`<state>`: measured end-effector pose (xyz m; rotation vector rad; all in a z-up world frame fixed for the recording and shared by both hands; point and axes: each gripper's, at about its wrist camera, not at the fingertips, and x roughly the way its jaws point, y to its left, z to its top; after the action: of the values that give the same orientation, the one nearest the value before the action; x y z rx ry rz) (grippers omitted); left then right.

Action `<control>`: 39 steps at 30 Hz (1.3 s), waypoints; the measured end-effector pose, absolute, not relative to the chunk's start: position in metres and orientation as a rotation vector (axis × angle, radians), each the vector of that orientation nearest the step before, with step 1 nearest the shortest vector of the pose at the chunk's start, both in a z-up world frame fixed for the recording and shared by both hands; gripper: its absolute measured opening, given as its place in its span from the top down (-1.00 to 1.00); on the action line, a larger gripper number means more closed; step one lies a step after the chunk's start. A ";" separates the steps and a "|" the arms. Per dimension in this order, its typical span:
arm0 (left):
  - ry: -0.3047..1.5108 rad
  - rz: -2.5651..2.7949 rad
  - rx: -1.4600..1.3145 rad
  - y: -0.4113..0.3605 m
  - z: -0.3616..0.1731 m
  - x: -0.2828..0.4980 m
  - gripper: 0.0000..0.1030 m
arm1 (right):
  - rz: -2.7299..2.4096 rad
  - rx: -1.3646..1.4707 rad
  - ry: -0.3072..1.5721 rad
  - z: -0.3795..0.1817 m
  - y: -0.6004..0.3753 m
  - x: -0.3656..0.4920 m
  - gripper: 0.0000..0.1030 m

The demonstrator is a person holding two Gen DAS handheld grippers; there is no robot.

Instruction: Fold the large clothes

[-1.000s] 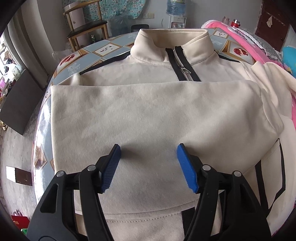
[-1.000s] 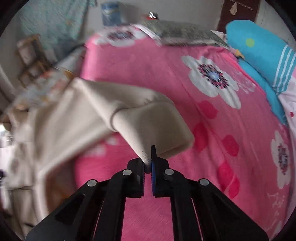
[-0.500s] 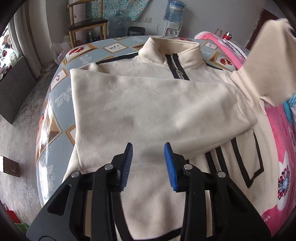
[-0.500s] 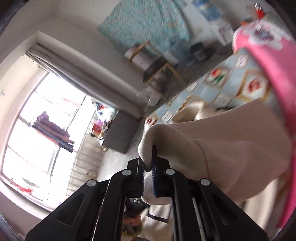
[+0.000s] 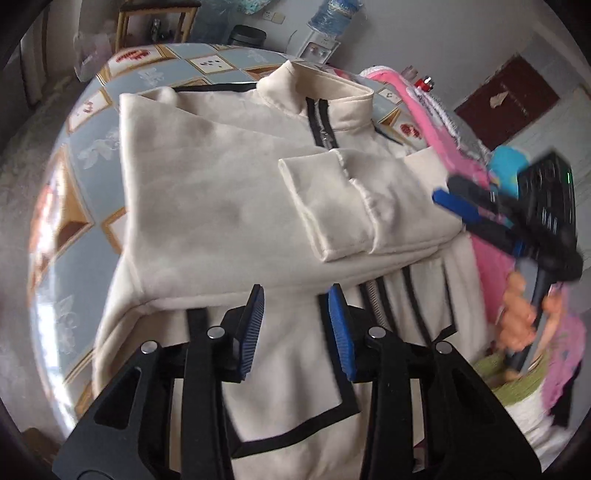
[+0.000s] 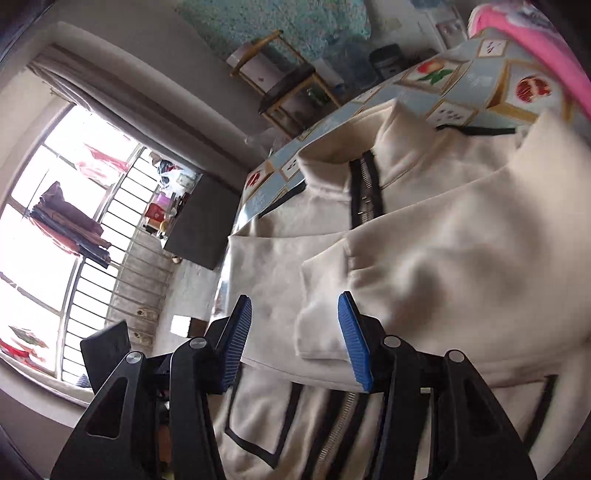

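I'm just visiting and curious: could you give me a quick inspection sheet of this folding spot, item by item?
Surface: patterned table cover, pink flowered blanket beside it.
Job's things: cream zip jacket lying flat, both sleeves folded across the chest, right cuff on top.
Clutter: nothing seen on the jacket.
Grippers: left claw open, empty; right claw open, empty.
Cables: nothing seen.
Surroundings: wooden chair, water bottle, barred window.

A tiled tablecloth (image 5: 88, 155), a pink floral blanket (image 5: 491, 254), a wooden chair (image 6: 291, 85) and a barred window (image 6: 74, 236).
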<state>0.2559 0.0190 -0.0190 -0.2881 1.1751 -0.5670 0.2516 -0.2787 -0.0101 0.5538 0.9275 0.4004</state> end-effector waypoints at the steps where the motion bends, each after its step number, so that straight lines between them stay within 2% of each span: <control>1: 1.190 -0.573 -0.332 0.013 -0.023 0.267 0.32 | 0.381 0.516 0.922 -0.013 -0.286 0.239 0.06; 5: 1.264 -0.553 -0.405 -0.019 -0.045 0.308 0.32 | 0.269 0.374 0.917 -0.034 -0.299 0.197 0.06; 10: 1.291 -0.494 -0.320 -0.048 -0.055 0.325 0.37 | 0.135 0.318 0.921 -0.062 -0.321 0.178 0.07; 11: 1.287 -0.475 -0.297 -0.051 -0.055 0.326 0.43 | 0.114 0.303 0.924 -0.064 -0.324 0.178 0.08; 13: 1.275 -0.435 -0.227 -0.058 -0.053 0.325 0.86 | 0.076 0.272 0.930 -0.068 -0.329 0.175 0.10; 15: 1.249 -0.434 -0.177 -0.063 -0.048 0.324 0.89 | 0.050 0.248 0.936 -0.073 -0.329 0.178 0.14; 16: 1.216 -0.435 -0.143 -0.066 -0.040 0.321 0.90 | 0.044 0.240 0.937 -0.074 -0.329 0.178 0.20; 22: 0.955 -0.446 -0.117 -0.037 0.056 0.299 0.90 | 0.022 0.179 0.933 -0.073 -0.326 0.173 0.21; 26: 0.891 -0.367 -0.143 0.010 0.094 0.290 0.91 | 0.023 0.206 0.947 -0.078 -0.333 0.172 0.21; 29: 0.962 -0.281 -0.154 0.043 0.075 0.293 0.91 | 0.029 0.223 0.952 -0.078 -0.336 0.172 0.21; 33: 1.108 -0.250 -0.221 0.072 0.009 0.299 0.90 | 0.028 0.251 0.978 -0.069 -0.339 0.171 0.21; 36: 1.127 -0.243 -0.250 0.082 -0.022 0.292 0.90 | 0.062 0.334 0.990 -0.048 -0.351 0.164 0.20; 39: 1.112 -0.253 -0.250 0.084 -0.028 0.287 0.90 | 0.114 0.463 0.987 -0.024 -0.378 0.170 0.17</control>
<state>0.2874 0.0841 -0.0283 -0.2504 1.1122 -0.2532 0.1697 -0.3776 -0.0244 0.4631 0.9870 0.1141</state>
